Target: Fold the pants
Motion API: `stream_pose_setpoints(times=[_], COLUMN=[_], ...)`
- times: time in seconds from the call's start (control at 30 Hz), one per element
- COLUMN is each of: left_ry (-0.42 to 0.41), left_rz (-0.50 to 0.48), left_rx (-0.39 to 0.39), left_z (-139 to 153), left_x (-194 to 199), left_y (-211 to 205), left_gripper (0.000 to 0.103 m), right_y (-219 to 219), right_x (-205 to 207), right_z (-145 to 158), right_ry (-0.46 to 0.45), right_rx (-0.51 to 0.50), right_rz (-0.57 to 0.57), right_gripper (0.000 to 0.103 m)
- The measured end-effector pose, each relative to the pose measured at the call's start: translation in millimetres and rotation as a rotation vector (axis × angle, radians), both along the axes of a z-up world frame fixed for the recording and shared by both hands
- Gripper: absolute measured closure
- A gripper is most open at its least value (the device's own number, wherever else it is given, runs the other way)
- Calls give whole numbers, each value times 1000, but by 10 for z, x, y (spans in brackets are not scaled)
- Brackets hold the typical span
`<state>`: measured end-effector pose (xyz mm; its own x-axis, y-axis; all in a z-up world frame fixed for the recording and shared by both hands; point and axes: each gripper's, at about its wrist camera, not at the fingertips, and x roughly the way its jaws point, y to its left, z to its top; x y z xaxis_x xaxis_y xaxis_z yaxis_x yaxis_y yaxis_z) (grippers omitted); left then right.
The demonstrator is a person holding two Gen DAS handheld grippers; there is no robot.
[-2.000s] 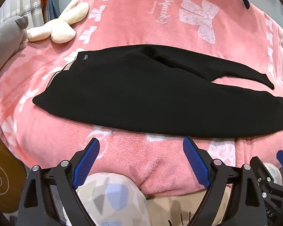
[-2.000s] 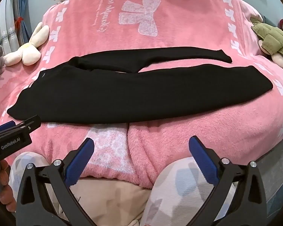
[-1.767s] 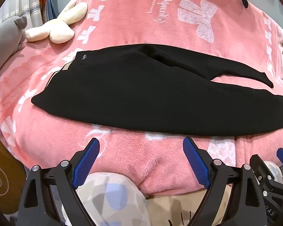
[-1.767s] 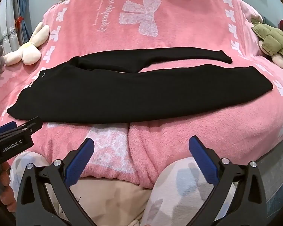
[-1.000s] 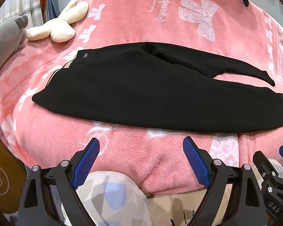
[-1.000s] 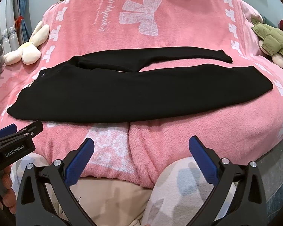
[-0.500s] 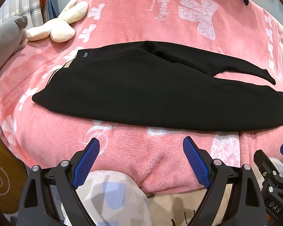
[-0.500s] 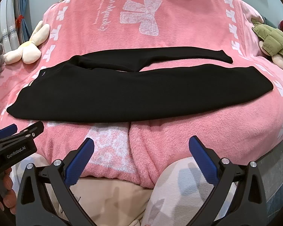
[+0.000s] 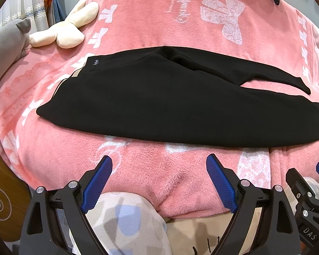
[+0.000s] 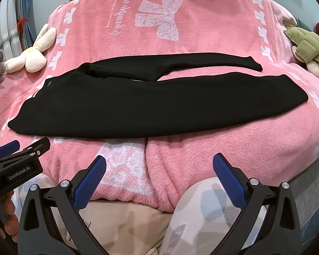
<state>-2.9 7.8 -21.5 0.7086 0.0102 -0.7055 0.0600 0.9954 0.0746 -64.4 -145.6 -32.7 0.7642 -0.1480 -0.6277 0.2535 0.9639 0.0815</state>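
Black pants (image 9: 170, 106) (image 10: 127, 104) lie flat across a pink blanket (image 9: 151, 23) (image 10: 202, 153), waistband to the left and both legs stretching right. The far leg (image 10: 191, 62) runs apart from the near leg, with pink showing between them. My left gripper (image 9: 159, 178) is open near the bed's front edge, short of the pants, nothing between its blue pads. My right gripper (image 10: 159, 177) is open as well, also short of the pants' near edge. In the right wrist view the left gripper (image 10: 17, 161) shows at the left edge, held by a hand.
A cream plush toy (image 9: 63, 31) (image 10: 34, 53) lies at the back left beside a grey cushion (image 9: 4, 48). A plush in an olive jacket (image 10: 308, 46) sits at the right edge. A person's patterned pyjama knees (image 9: 125, 221) (image 10: 206, 212) press against the bed's front.
Both grippers have edged slightly closer to the bed; the pants lie as before. Both stay open.
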Motion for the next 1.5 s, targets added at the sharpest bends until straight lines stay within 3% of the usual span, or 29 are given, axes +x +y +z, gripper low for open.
stream_pose_setpoints(times=[1.1,1.37,1.5], left_ry=[19,32,34], left_rz=[1,-5,-8], left_rx=[10,43,65], left_z=[-55,-94,-110], left_x=[17,87,146], left_y=[-3,-77,-129], left_gripper=[16,15,15], right_y=[72,-25,-176], right_x=[8,107,204], right_z=[-61,-136,-201], right_ry=[6,84,155], right_rx=[6,34,112], right_rz=[-3,-24,-40], right_gripper=[5,5,5])
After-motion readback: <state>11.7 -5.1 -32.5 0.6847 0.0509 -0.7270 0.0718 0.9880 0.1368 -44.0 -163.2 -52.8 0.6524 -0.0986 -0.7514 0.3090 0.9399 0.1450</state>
